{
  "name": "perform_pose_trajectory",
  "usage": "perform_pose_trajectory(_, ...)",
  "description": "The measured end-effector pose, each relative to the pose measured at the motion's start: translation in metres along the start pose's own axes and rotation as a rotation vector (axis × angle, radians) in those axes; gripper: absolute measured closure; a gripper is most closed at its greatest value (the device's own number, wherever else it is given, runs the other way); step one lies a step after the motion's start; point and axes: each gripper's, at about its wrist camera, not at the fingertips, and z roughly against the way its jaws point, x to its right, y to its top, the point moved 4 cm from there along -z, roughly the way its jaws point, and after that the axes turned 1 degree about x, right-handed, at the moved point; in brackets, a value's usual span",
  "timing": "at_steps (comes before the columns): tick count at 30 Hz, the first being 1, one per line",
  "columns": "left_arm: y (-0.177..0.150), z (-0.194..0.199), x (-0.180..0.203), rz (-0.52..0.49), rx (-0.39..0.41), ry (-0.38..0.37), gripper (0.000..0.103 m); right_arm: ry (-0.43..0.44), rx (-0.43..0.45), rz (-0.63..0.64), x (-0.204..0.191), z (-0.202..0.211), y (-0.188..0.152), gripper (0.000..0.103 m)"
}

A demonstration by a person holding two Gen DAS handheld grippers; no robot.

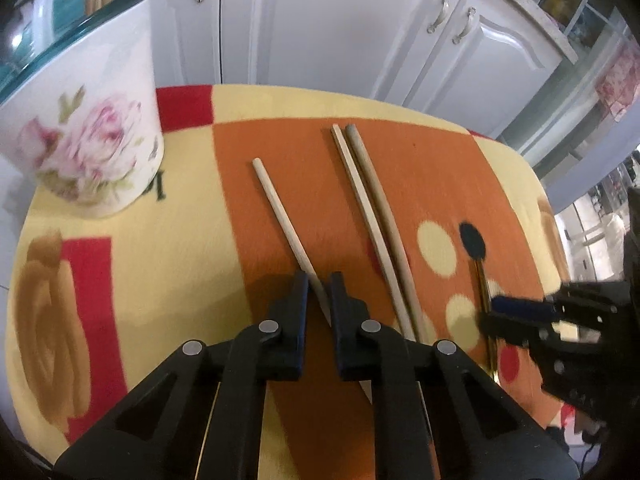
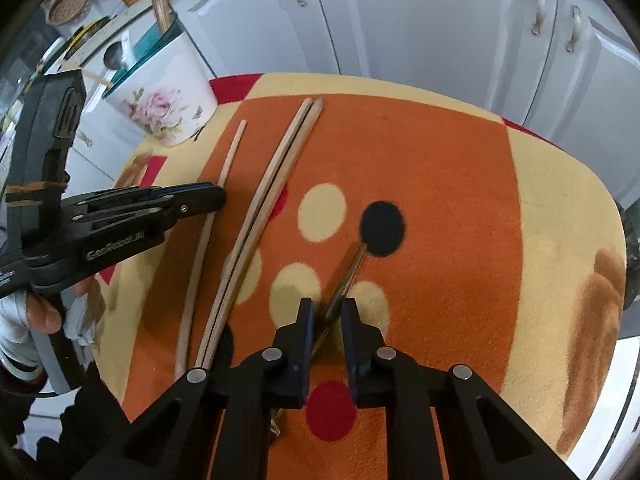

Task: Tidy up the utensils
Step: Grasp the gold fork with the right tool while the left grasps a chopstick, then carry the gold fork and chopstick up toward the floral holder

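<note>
In the left wrist view, the left gripper (image 1: 318, 286) is clenched on a single chopstick (image 1: 280, 216) lying on the worktop (image 1: 168, 248); a level lift is advised. In the right wrist view, the right gripper (image 2: 327, 312) is clenched on a dark slim utensil (image 2: 348, 276); the floral holder (image 2: 168, 100) is the likely destination.

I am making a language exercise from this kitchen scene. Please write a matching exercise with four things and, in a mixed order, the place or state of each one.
Things:
1. single chopstick
2. pair of chopsticks
3. floral holder
4. thin metal utensil

Places or states:
a. lying side by side, free of both grippers
b. between the left gripper fingers
c. standing upright at the cloth's corner
d. between the right gripper fingers

Pairs: 1-b, 2-a, 3-c, 4-d
</note>
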Motion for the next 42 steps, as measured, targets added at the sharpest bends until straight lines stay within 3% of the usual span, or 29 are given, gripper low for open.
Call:
perform_pose_trajectory(5, 0.007, 0.0, -0.01, 0.087, -0.027, -0.031, 0.094, 0.023, -0.01, -0.072, 0.012, 0.0, 0.003, 0.089)
perform_pose_trajectory(9, 0.021, -0.004, -0.02, 0.132, -0.019, 0.011, 0.077, -0.003, -0.01, -0.028, 0.004, -0.003, 0.007, 0.087)
perform_pose_trajectory(14, 0.037, -0.014, -0.011, 0.083, 0.011, 0.057, 0.073, -0.008, 0.026, -0.015, 0.0, -0.009, 0.016, 0.09)
perform_pose_trajectory(16, 0.04, -0.016, -0.01, 0.08, 0.025, 0.051, 0.077, -0.006, 0.025, -0.009, -0.003, -0.01, 0.019, 0.092)
perform_pose_trajectory(17, 0.04, -0.016, -0.011, 0.084, 0.024, 0.041, 0.096, 0.003, 0.025, -0.016, -0.003, -0.009, 0.019, 0.093)
perform_pose_trajectory(20, 0.033, -0.007, -0.018, 0.143, 0.018, -0.051, 0.099, 0.049, 0.048, -0.051, -0.001, 0.002, 0.018, 0.094)
perform_pose_trajectory(27, 0.02, 0.051, -0.016, 0.157, 0.122, -0.111, 0.1, 0.112, 0.127, -0.052, -0.014, 0.044, 0.018, 0.096)
perform_pose_trajectory(31, 0.015, 0.061, -0.023, 0.144, 0.134, -0.064, 0.1, 0.114, 0.144, -0.011, -0.029, 0.055, 0.016, 0.096)
perform_pose_trajectory(34, 0.018, 0.051, -0.018, 0.139, 0.114, -0.06, 0.095, 0.104, 0.146, -0.01, -0.032, 0.055, 0.014, 0.096)
perform_pose_trajectory(36, 0.021, 0.039, -0.01, 0.095, 0.081, -0.06, 0.069, 0.102, 0.149, -0.014, -0.032, 0.056, 0.012, 0.096)
perform_pose_trajectory(37, 0.022, 0.031, -0.006, 0.076, 0.074, -0.033, 0.067, 0.1, 0.15, -0.015, -0.031, 0.057, 0.011, 0.096)
perform_pose_trajectory(41, 0.029, -0.002, -0.009, 0.092, 0.037, 0.018, 0.068, 0.097, 0.157, -0.019, -0.029, 0.058, 0.014, 0.097)
perform_pose_trajectory(42, 0.029, -0.012, -0.01, 0.094, 0.013, 0.018, 0.078, 0.098, 0.16, -0.019, -0.029, 0.06, 0.013, 0.097)
